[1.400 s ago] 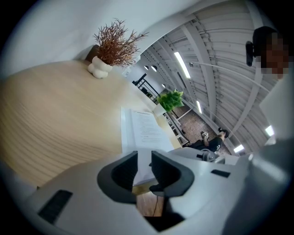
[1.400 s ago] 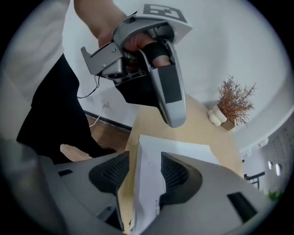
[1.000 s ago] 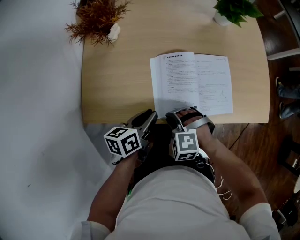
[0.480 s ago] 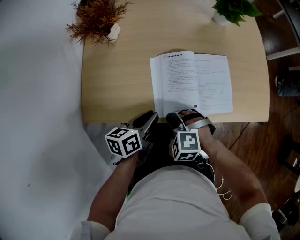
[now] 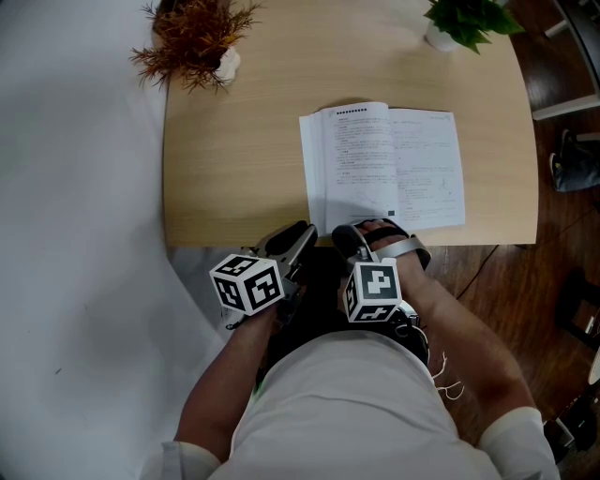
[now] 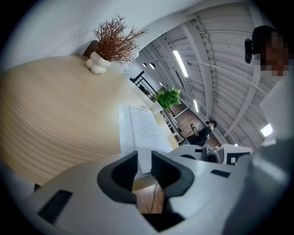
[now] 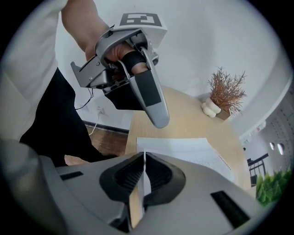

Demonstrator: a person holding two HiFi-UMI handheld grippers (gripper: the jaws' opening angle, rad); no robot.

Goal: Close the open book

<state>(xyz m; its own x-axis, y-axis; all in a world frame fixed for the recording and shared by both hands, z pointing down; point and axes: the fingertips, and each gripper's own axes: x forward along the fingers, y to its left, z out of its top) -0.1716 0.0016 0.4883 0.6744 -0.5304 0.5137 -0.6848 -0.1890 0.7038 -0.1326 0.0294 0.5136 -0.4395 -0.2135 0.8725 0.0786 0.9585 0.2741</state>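
While the book (image 5: 384, 164) lies open, right gripper (image 7: 144, 170) pinches it

Pale tee (image 5: 347, 412), dark trousers (image 7: 46, 128); grey hand-held grippers (image 6: 144, 165) (image 7: 143, 176) w/ black pads (image 7: 130, 176), b/w marker cubes (image 5: 246, 282).

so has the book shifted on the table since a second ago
No. The book sits where it was, its near edge still at the front edge of the table, same gap to the green plant.
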